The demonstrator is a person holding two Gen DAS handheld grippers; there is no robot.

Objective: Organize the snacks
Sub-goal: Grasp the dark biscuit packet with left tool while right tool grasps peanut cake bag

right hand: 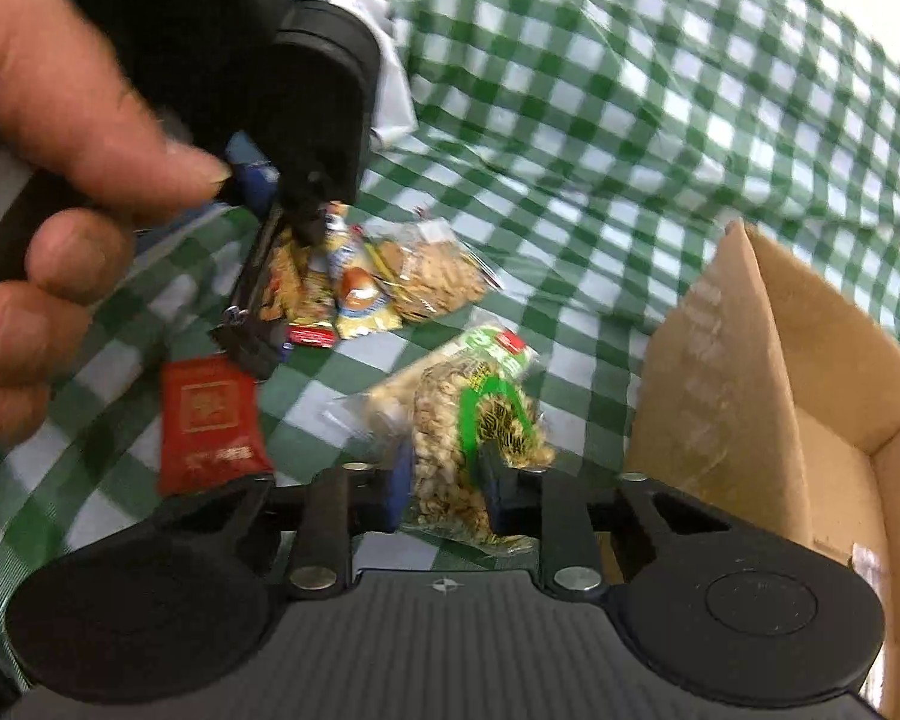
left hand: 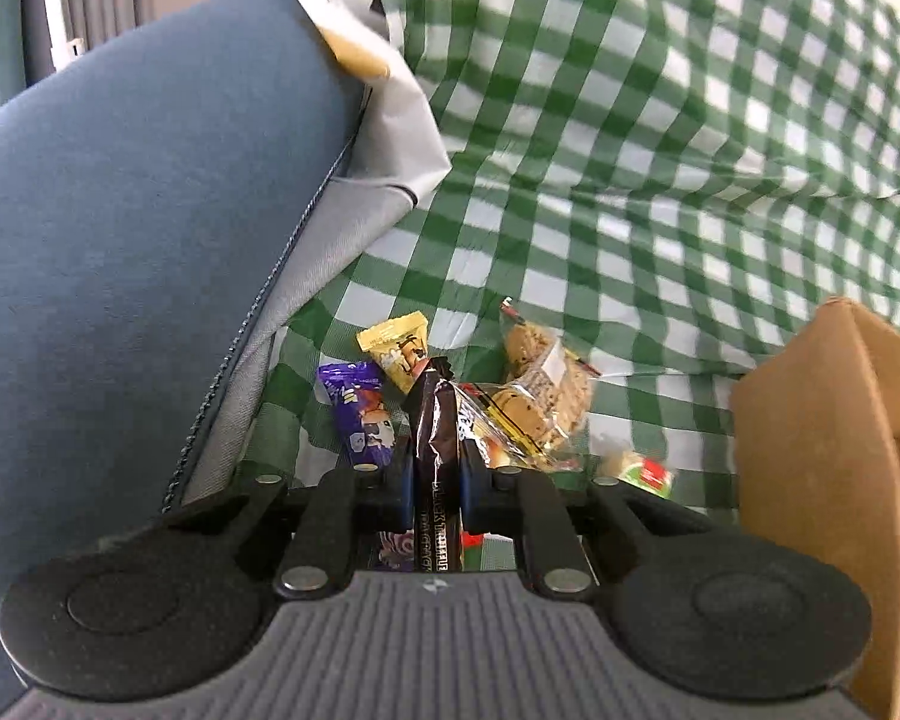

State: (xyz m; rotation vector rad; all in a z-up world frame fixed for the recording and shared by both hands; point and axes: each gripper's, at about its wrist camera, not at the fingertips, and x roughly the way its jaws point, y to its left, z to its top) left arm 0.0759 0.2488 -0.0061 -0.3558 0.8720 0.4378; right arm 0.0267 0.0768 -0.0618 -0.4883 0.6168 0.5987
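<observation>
My left gripper (left hand: 437, 480) is shut on a dark brown chocolate bar (left hand: 431, 414) that stands upright between its pads, above a pile of snacks on the green checked cloth (left hand: 630, 150). Behind the bar lie a purple packet (left hand: 360, 414), a yellow packet (left hand: 397, 348) and a clear packet of cookies (left hand: 540, 396). My right gripper (right hand: 447, 480) is shut on a clear packet of puffed grain (right hand: 444, 420) with a green label. In the right wrist view a hand (right hand: 60, 120) holds the left gripper (right hand: 288, 198), with the dark bar (right hand: 249, 306) hanging from it.
An open cardboard box (right hand: 750, 360) stands on the right, its flap up (left hand: 822, 420). A red packet (right hand: 207, 420) lies flat on the cloth near the hand. A blue cushion (left hand: 120, 240) fills the left. A small green and red packet (left hand: 651, 471) lies by the box.
</observation>
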